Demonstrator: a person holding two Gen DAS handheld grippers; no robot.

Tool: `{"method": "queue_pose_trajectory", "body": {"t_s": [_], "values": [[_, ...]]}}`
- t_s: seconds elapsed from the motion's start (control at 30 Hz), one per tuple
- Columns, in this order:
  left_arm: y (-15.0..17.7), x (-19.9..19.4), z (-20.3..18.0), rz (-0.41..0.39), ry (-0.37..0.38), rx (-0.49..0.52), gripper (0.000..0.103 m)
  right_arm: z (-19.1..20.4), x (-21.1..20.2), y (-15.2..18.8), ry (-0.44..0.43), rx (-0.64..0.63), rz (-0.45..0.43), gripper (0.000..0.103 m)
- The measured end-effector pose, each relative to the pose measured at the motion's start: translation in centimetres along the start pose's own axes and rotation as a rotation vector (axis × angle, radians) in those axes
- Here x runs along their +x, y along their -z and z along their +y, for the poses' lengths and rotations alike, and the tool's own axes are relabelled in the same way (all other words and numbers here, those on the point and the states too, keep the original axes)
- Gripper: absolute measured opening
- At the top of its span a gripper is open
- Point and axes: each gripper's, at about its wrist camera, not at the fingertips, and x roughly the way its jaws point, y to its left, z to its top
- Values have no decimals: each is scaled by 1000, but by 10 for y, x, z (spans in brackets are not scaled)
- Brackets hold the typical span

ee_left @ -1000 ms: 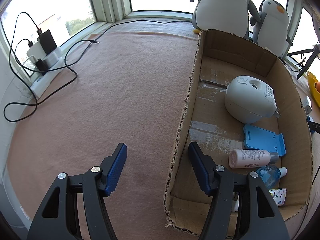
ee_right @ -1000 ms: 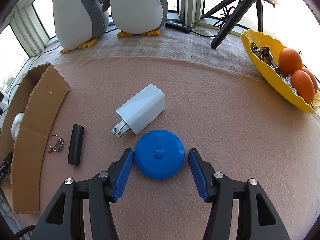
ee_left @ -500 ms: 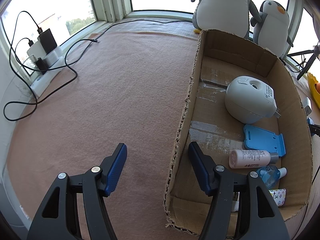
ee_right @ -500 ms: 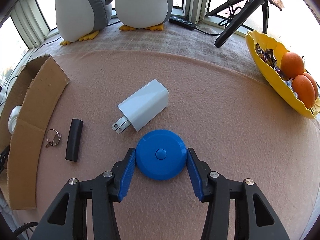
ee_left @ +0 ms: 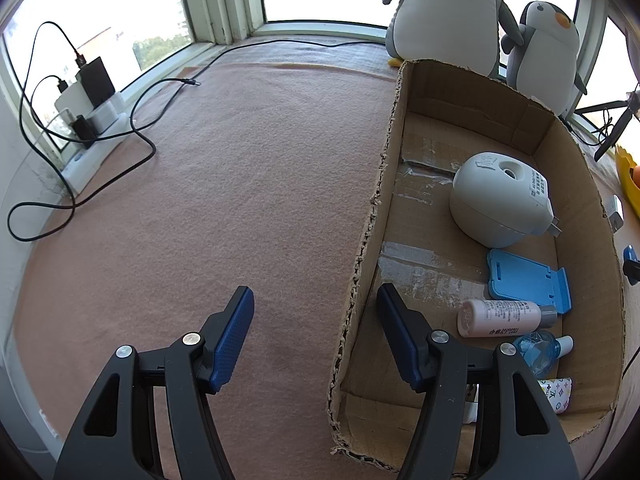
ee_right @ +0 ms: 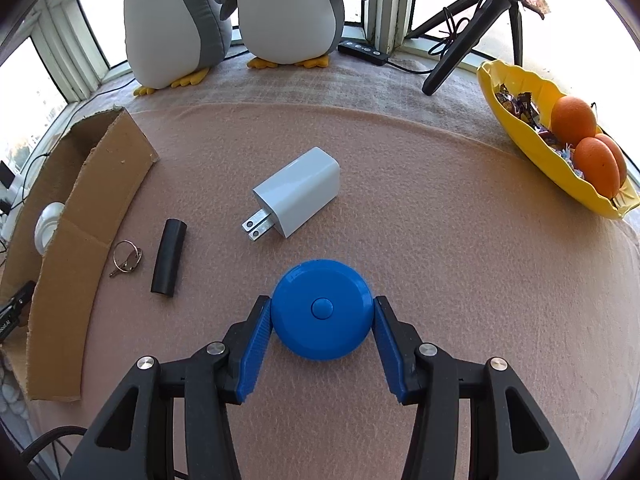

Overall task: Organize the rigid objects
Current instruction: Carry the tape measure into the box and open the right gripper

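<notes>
Now you have the blue round case (ee_right: 322,314) pinched between the pads of your right gripper (ee_right: 322,320), whose jaws have just been closing onto its rim; the grasp looks made, and the case seems to be at or just off the pink felt mat (ee_right: 440,240), toward its near edge. Your left gripper (ee_left: 316,336) holds nothing, yet its jaws straddle the ragged left wall of the cardboard box (ee_left: 380,200), one pad outside, one inside, without clearly pressing it.

The next move, as I judge it, is to carry the case over the box's right wall and set it on a bare patch of floor. The case is smooth hard plastic, a flat disc with a centre button, so keep the pads square or it may slip.

Left on the mat are a white charger (ee_right: 298,198), glossy and blocky with two metal prongs, a matte black cylinder (ee_right: 169,256) and a small key ring (ee_right: 126,260) just beside the box.
</notes>
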Motion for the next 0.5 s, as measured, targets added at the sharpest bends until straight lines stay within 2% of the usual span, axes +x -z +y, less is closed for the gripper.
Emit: {"method": "queue_pose_trajectory", "body": {"t_s": [0.23,0.5], "values": [[0,0,1,-1,-1,3,64,9,-25,1,-30,-9,-45,46],[0,0,1,-1,-1,2,64,53,-58,-7,-88,-105,-108,46]]}}
